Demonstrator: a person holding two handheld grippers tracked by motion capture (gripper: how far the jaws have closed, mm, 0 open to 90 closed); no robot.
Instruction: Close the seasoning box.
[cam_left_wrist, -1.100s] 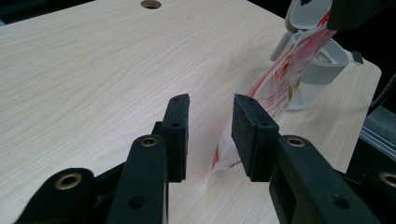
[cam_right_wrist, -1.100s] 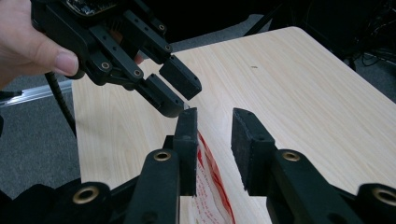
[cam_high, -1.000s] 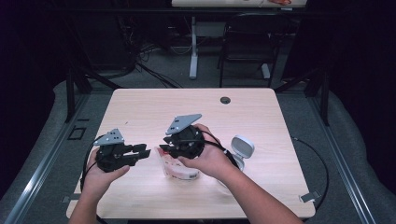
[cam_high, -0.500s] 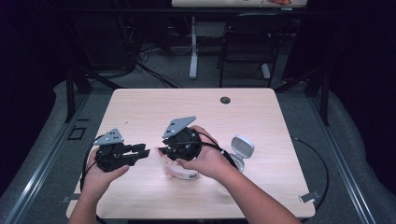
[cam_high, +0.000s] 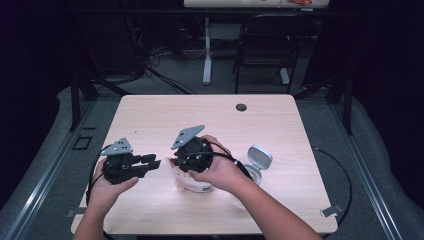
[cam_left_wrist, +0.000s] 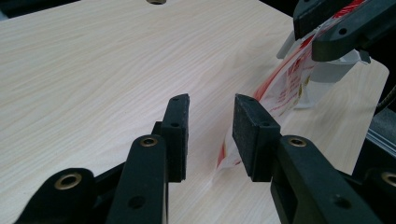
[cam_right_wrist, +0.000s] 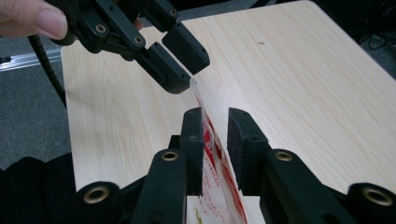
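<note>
A clear plastic bag (cam_high: 192, 184) with red print sits under my right hand, near the table's front. My right gripper (cam_high: 172, 164) points left. In the right gripper view the bag (cam_right_wrist: 210, 140) stands edge-on between my right gripper's (cam_right_wrist: 215, 114) jaws, against the left pad, with a gap to the right pad. Its top corner touches the left gripper (cam_right_wrist: 192, 72). My left gripper (cam_high: 159, 162) faces right and is open (cam_left_wrist: 211, 105). There the bag (cam_left_wrist: 285, 88) runs from beside its right pad up to the right gripper (cam_left_wrist: 306, 39).
A white round lidded object (cam_high: 259, 159) lies on the wooden table (cam_high: 280, 125), right of my right hand. A dark grommet hole (cam_high: 241, 107) sits near the far edge. A chair (cam_high: 265, 45) and desk legs stand behind the table.
My right gripper has drifted slightly left and down toward the left gripper. The left gripper has stayed in place.
</note>
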